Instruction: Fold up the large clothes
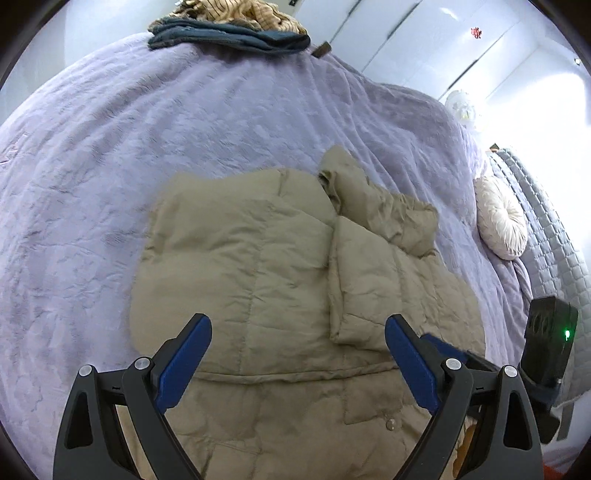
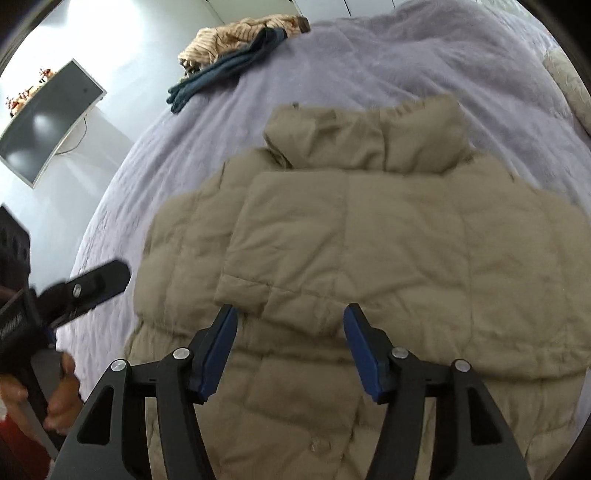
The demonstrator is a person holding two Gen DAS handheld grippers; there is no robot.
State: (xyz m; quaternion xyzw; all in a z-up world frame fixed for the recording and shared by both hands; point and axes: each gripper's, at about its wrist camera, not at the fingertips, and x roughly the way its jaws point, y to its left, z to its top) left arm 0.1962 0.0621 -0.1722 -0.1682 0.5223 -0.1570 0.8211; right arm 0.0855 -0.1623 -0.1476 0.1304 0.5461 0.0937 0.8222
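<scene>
Both grippers, left (image 1: pixel 298 334) and right (image 2: pixel 290 325), gape empty over your sleeve-folded jacket (image 2: pixel 369 236); next, grip the hem and fold upward.

Both cams sit just behind their claws, looking forward and down at the bed (image 1: pixel 110 166) from close range. The left wrist view hovers over the khaki jacket (image 1: pixel 258 258), and so does the right one (image 2: pixel 369 240), so both share it plus the clothes pile (image 1: pixel 229 26) at the far edge (image 2: pixel 229 55).
</scene>
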